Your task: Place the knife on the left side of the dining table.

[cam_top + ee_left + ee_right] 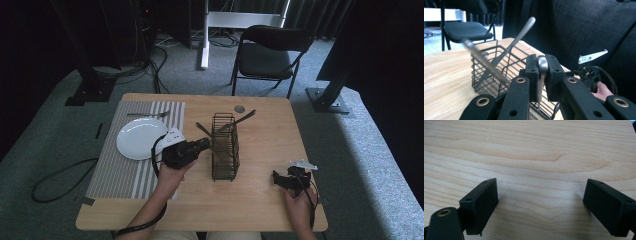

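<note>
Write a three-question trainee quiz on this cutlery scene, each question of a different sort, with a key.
1. True or false: the left tongs are shut on a utensil.
2. Where does the plate sit? A. on the striped mat B. in the basket C. on the chair
3. Fill in: the right tongs are ____ over bare table.

Key: 1 true; 2 A; 3 open.
</note>
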`<action>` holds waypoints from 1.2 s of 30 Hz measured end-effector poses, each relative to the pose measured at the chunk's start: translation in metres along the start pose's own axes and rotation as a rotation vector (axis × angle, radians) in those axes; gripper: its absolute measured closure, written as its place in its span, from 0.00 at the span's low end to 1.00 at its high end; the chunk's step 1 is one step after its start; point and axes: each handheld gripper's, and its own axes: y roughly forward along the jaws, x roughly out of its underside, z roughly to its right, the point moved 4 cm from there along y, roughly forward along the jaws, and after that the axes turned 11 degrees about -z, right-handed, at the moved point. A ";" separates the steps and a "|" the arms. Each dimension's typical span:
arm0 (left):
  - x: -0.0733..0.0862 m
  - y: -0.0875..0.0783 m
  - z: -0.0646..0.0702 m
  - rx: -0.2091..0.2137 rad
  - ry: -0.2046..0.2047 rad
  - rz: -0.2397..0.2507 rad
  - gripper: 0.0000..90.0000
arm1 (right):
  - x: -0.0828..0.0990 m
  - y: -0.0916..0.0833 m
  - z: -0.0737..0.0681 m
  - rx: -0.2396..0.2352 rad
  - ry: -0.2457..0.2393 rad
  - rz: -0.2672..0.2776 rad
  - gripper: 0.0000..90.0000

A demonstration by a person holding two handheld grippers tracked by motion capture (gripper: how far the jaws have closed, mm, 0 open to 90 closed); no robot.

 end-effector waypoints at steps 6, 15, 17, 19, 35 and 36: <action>-0.016 0.018 0.015 -0.007 0.068 0.025 0.93 | 0.000 0.000 0.000 0.002 0.000 0.002 0.13; -0.031 0.048 0.029 -0.034 0.098 0.093 0.93 | 0.000 0.000 0.000 0.002 0.000 0.002 0.13; -0.034 0.054 0.031 -0.037 0.108 0.099 0.93 | 0.000 0.000 0.000 0.002 0.000 0.002 0.13; -0.036 0.059 0.034 -0.036 0.116 0.102 0.93 | 0.000 0.000 0.000 0.002 0.000 0.002 0.13; -0.044 0.063 0.034 -0.042 0.103 0.088 0.93 | 0.000 0.000 0.000 0.001 0.000 0.002 0.13; -0.045 0.060 0.036 -0.043 0.105 0.093 0.93 | 0.000 0.000 0.000 0.001 0.000 0.002 0.13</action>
